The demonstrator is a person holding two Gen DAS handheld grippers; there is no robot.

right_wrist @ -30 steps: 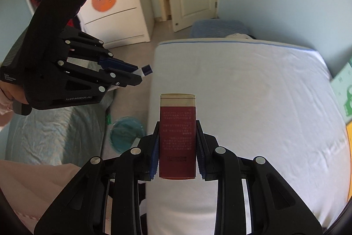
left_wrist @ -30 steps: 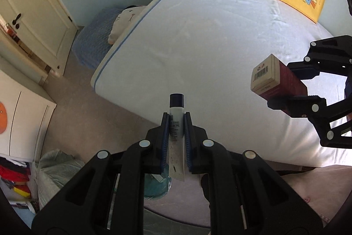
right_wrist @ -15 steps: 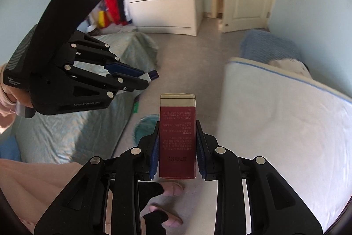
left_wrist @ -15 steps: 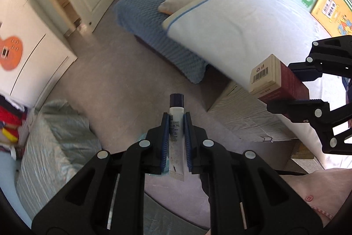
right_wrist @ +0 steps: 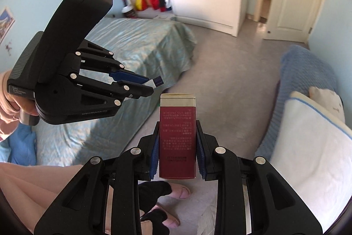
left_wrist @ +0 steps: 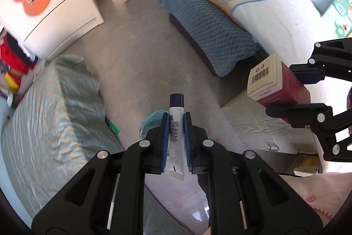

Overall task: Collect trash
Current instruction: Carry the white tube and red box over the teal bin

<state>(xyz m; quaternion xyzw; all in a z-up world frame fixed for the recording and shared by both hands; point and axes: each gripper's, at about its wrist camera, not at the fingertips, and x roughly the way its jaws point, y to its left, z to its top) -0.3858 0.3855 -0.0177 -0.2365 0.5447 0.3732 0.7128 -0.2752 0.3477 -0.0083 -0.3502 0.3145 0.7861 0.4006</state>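
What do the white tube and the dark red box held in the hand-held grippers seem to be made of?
White tube: likely soft plastic or laminate with a smooth, slightly glossy skin; its flat crimped tail and dark screw cap suggest this. Dark red box: likely printed cardboard, matte, going by its sharp folded edges, cream end flap and printed barcode.

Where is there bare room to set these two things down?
Bare grey floor between the green-covered bed, blue blanket and white wardrobe. The white mattress is bare too. It is crowded near the teal bin.
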